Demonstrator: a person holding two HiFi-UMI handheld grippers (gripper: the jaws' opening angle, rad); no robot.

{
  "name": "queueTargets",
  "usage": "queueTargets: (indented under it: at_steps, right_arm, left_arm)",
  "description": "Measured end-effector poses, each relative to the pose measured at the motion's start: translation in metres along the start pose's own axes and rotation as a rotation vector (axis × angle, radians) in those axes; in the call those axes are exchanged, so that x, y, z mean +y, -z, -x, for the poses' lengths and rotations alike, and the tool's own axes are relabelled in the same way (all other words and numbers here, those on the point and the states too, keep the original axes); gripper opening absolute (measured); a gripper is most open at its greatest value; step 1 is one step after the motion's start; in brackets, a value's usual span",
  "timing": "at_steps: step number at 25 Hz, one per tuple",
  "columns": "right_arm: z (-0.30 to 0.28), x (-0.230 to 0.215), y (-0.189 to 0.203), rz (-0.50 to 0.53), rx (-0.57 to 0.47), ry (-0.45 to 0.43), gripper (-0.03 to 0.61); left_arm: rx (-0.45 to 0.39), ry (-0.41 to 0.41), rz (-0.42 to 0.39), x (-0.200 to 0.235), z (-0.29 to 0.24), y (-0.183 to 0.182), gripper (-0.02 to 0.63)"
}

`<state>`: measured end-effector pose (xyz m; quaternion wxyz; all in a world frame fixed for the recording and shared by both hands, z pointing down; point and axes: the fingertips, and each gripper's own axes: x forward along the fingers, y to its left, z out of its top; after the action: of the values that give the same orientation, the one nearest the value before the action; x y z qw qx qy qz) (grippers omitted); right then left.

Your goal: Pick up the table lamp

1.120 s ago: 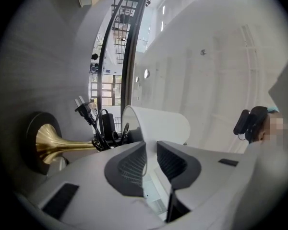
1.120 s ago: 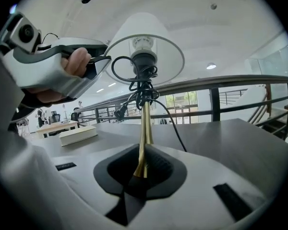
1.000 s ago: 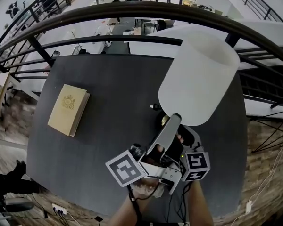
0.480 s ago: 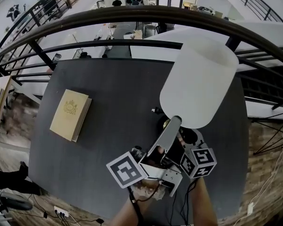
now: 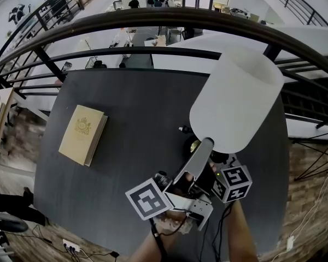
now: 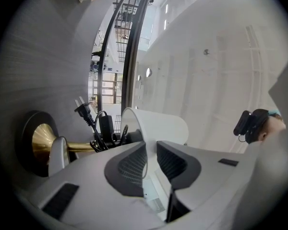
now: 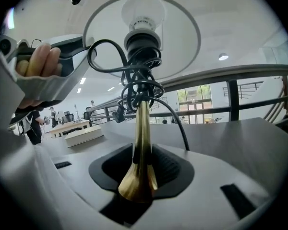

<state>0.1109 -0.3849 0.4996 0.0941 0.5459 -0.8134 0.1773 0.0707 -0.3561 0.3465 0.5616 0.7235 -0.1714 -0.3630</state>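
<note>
The table lamp has a white shade [image 5: 235, 102] and a brass stem [image 7: 143, 128], and its black cord [image 7: 139, 80] is bundled under the bulb socket. It stands on the dark table [image 5: 136, 108]. My left gripper [image 5: 206, 142] reaches up to the shade's bottom rim. The thin rim [image 6: 145, 143] lies along one pad with a gap to the other. My right gripper [image 7: 144, 171] straddles the stem low down, just above the base [image 6: 31, 143]. Its jaws are opening, and the pads stand apart from the brass.
A tan book [image 5: 82, 134] lies on the table's left part. A dark metal railing [image 5: 153, 15] runs along the far edge, with a lower floor behind it. The cord's plug [image 5: 181, 129] hangs left of the stem.
The right gripper's marker cube has drifted slightly to the right, by the lamp's foot. The left gripper stays at the shade's rim.
</note>
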Motion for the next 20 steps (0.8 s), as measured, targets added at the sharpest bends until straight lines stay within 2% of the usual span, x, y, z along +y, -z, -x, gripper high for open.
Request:
queueTargets:
  at_steps: [6,14,20]
  right_arm:
    - [-0.0028,0.0000,-0.0008,-0.037,0.017,-0.019,0.146]
    - [-0.0037,-0.0029,-0.0022,-0.014,0.034,-0.036,0.144]
    - [-0.0044,0.0000,-0.0043,0.000,0.019,-0.017,0.140]
  left_arm:
    - [0.001,-0.004,-0.010,0.0001,0.0007,-0.0015,0.097]
    - [-0.014,-0.001,-0.004,0.0012,-0.0027,-0.0028,0.097]
    - [-0.030,0.006,0.026,0.0015,-0.0009,-0.0064,0.092]
